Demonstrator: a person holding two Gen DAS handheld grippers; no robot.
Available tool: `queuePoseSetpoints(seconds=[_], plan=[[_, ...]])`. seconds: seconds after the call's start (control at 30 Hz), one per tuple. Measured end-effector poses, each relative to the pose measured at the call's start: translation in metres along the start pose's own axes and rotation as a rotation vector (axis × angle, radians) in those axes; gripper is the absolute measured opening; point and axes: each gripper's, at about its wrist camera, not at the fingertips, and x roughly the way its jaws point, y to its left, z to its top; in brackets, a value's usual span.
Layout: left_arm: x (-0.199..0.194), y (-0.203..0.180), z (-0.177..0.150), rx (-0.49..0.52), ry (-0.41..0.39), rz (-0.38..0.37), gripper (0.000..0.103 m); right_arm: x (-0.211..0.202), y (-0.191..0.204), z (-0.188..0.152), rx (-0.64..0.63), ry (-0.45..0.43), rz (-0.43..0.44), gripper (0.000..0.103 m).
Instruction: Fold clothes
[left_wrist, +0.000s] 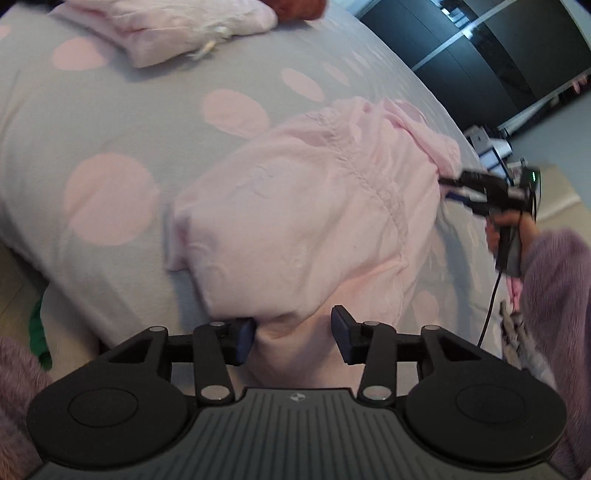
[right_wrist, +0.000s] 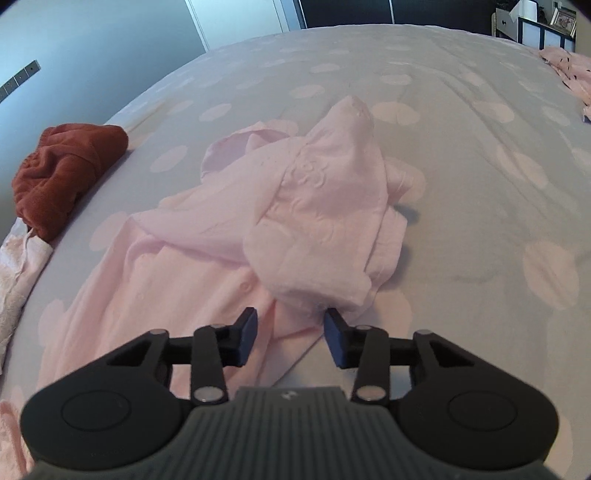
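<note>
At the near edge of the bed (right_wrist: 461, 122), the pink shirt (right_wrist: 258, 221) lies in a loose heap, its long axis running from that edge away toward the middle of the cover. Your left gripper (left_wrist: 293, 334) sits right at the shirt's near hem, jaws partly apart with a bulge of cloth between them, though the pads do not look pressed on it. Your right gripper (right_wrist: 290, 338) is at the other side of the heap, jaws likewise half open, straddling a fold without clamping it. Both hands are at the cloth; neither is clearly nearer. I judge that the next grip depends on closing on a single layer at each side.
</note>
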Motion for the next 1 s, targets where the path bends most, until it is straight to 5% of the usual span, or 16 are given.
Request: queuePoseSetpoints(seconds=[0.37,0.53,0.73,1.0], plan=[[0.036,-0.009,0.015,0.023,0.07,0.021,0.047,0.059,0.023,0.121,-0.095,-0.058,-0.051,0.043],[0.042,-0.01,0.019,0.02,0.094,0.031,0.052,0.068,0.03,0.158,-0.082,-0.107,0.006,0.044],[0.044,-0.021,0.019,0.056,0.112,0.084,0.053,0.044,0.016,0.149,-0.087,-0.067,0.051,0.045],[0.052,-0.046,0.021,0.103,0.161,0.239,0.061,-0.003,0.003,0.094,-0.169,0.037,0.068,0.041]])
